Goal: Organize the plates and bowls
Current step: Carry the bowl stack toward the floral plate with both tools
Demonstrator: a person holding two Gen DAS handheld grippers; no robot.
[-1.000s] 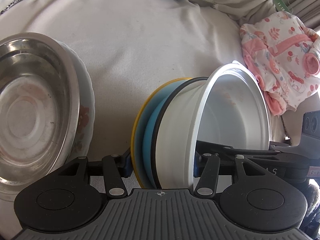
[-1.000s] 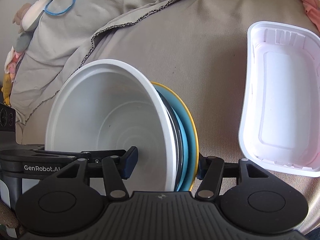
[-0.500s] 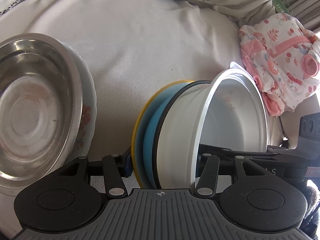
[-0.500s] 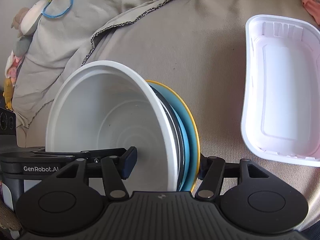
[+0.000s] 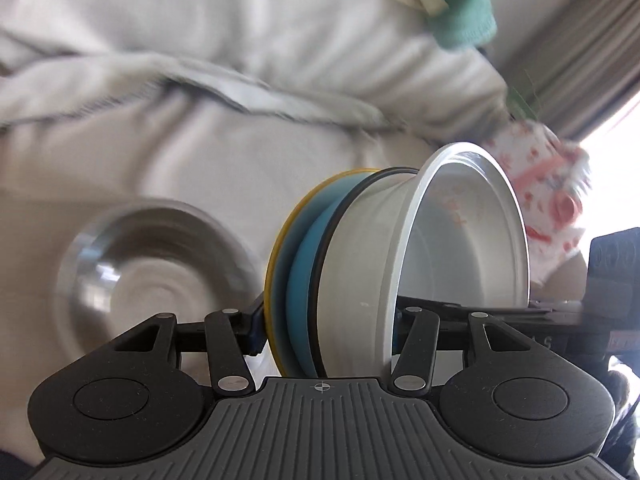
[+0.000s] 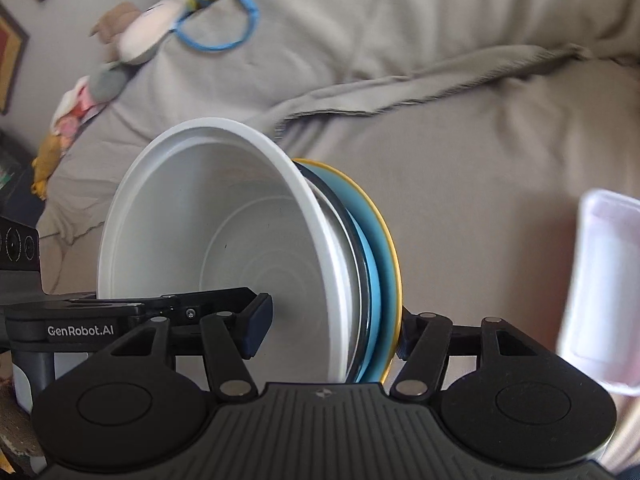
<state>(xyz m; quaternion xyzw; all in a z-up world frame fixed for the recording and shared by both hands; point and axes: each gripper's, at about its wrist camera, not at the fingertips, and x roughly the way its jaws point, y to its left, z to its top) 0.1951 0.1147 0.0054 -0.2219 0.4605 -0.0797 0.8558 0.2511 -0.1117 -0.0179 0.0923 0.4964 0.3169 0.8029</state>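
Together, a tilted stack of dishes [image 5: 352,280], white bowl [image 6: 224,248] foremost, is clamped between both the left gripper [image 5: 328,328] and right gripper [image 6: 332,332] above the grey bedding [image 5: 200,148].

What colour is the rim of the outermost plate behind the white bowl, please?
Yellow: the plate is blue with a yellow rim, clearest in the right wrist view.

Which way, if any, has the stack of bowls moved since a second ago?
Yes, upward. In the left wrist view the steel bowl, lying on the cloth, was large beside the stack of bowls; now it looks smaller and lower.
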